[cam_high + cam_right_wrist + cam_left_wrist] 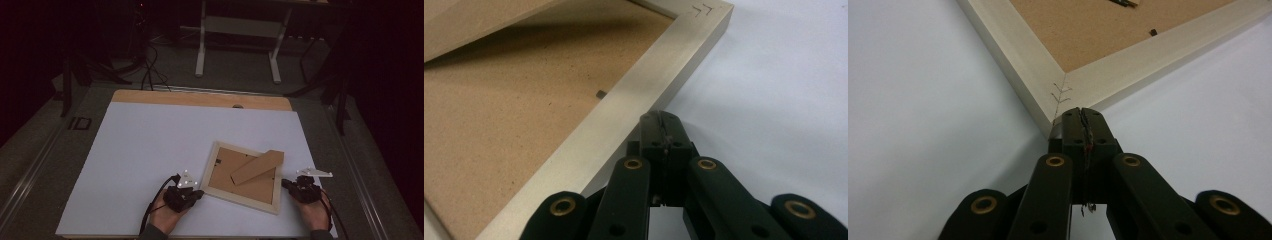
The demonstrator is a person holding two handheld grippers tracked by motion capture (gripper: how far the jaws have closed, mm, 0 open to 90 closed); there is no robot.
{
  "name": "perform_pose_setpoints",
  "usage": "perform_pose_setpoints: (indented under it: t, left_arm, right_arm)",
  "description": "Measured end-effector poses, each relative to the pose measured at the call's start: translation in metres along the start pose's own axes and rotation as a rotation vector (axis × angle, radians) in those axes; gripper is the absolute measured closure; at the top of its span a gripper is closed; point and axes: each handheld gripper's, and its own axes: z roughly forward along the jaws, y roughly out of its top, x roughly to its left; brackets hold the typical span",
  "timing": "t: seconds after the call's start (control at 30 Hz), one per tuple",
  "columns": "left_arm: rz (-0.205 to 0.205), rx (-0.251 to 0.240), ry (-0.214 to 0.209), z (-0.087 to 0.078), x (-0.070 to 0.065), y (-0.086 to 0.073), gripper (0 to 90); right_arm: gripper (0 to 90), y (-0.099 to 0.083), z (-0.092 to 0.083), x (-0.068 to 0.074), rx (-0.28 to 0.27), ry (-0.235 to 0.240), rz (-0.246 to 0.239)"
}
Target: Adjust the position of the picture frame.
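Face-down near tabletop (150,145) front-right corner: rectangular picture frame (215,165), pale smooth wood, brown fibreboard back, stapled mitres. Left hand-held gripper (199,192) and right hand-held gripper (286,184): closed, empty.

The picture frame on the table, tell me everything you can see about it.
The picture frame lies face down and skewed on the white tabletop. Its border looks like pale wood with stapled mitred corners; the backing board looks like brown fibreboard held by small dark clips. A brown easel stand lifts off the board. The shut left hand-held gripper sits at one near corner, and the shut right hand-held gripper sits against its right edge.
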Motion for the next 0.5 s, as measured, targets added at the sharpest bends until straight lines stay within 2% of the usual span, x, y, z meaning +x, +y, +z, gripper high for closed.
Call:
perform_pose_setpoints:
  t: [0.23,0.5]
  left_arm:
    - [-0.013,0.010,0.017,-0.001,0.004,0.000,90.0]
    - [-0.055,0.001,0.042,-0.003,0.013,0.000,90.0]
  right_arm:
    - [90.0,0.002,0.003,0.009,0.008,0.009,-0.033]
    - [90.0,0.005,0.006,0.015,0.016,0.022,-0.055]
